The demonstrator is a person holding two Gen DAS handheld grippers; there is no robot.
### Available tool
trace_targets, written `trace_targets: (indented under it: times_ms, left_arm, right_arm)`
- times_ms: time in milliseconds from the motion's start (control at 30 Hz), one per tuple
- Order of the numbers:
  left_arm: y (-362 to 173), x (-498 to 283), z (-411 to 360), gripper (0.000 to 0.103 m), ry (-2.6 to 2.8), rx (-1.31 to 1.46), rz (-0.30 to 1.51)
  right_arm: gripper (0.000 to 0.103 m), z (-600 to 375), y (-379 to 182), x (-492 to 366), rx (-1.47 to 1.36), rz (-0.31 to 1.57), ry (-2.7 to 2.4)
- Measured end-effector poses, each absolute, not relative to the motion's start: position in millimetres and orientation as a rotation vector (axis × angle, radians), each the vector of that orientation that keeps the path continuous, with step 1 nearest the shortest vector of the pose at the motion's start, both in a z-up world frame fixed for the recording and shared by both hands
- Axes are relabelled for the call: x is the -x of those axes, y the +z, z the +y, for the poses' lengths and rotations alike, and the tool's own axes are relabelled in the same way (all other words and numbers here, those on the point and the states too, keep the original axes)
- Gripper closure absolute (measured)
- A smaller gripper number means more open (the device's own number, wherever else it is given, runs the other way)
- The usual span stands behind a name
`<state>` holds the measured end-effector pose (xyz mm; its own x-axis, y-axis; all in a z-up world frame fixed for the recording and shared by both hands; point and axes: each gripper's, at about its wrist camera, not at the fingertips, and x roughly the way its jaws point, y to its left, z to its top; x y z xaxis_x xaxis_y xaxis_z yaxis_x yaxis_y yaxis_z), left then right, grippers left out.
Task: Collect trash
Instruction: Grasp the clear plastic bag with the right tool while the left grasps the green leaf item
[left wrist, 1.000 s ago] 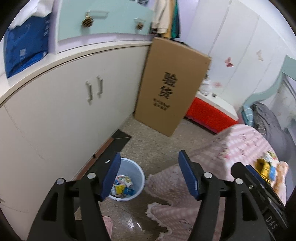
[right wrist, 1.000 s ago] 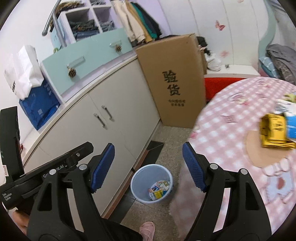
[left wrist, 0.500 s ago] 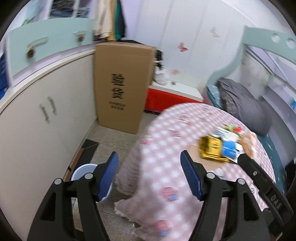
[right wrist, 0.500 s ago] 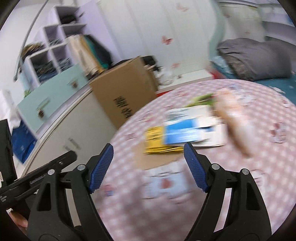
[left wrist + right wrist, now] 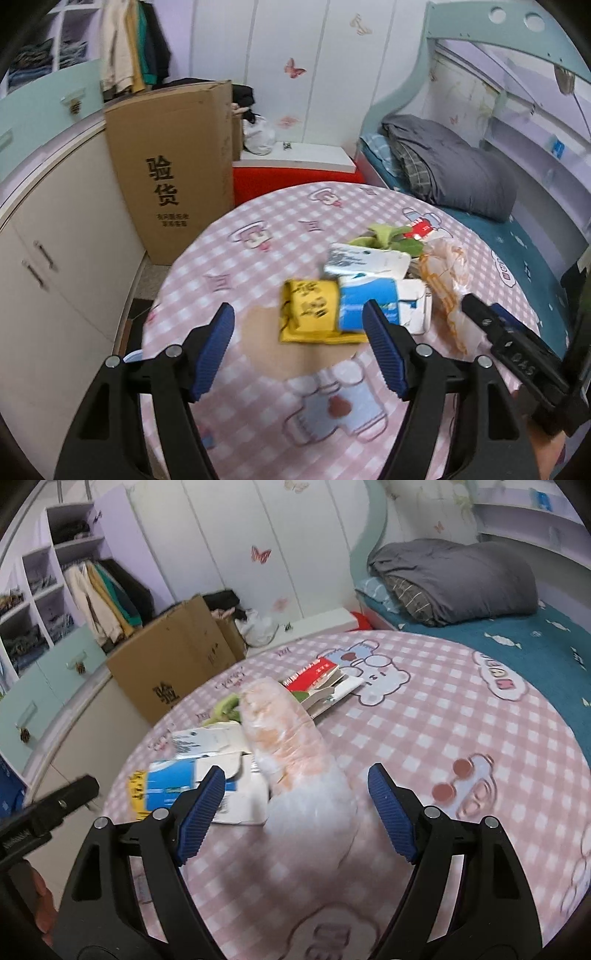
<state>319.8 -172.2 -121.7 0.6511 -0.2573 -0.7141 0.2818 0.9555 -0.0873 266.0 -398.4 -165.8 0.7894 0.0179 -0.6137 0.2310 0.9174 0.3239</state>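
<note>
A heap of trash lies on the round table with the pink checked cloth (image 5: 258,240): a yellow packet (image 5: 308,312), a blue-and-white carton (image 5: 369,302), a white carton (image 5: 365,260), a clear orange-printed plastic bag (image 5: 447,280), green scraps (image 5: 388,236) and a red packet (image 5: 419,229). My left gripper (image 5: 298,314) hovers in front of the yellow packet, its jaws opening with nothing gripped. My right gripper (image 5: 295,775) is open above the plastic bag (image 5: 291,738), with the carton (image 5: 173,786) at its left finger. Only the rim of the pale blue bin (image 5: 131,356) shows past the table's edge.
A tall cardboard box (image 5: 173,166) leans against white cabinets (image 5: 55,240) on the left. Behind the table are a red-sided low platform (image 5: 295,177) and a bed with a grey quilt (image 5: 450,166). A person's hand (image 5: 40,904) holds the left gripper.
Both views have swung from the floor bin and cabinets over to the table top, so the trash heap now lies right in front of both grippers. Neither gripper holds anything.
</note>
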Motion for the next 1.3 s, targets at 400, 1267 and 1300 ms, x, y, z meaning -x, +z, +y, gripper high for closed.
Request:
trace_targets:
  times_ms: [400,1267,1300]
  left_arm:
    - [-127,-377,-238,0.032,-0.373,-0.088,0.880]
    - [-97,-403,-262,0.094,-0.409,0.037,0.782]
    - [-85,-393,-254,0.094,-0.396,0.041,0.744]
  right_arm:
    - [0.064,-421,-149,-277,-0.336,0.598,-0.075]
    - [0.063,-430,-126,-292,-0.376,0.547,-0.043]
    - [0.063,-426,-122,-291,-0.372,0.543,-0.037]
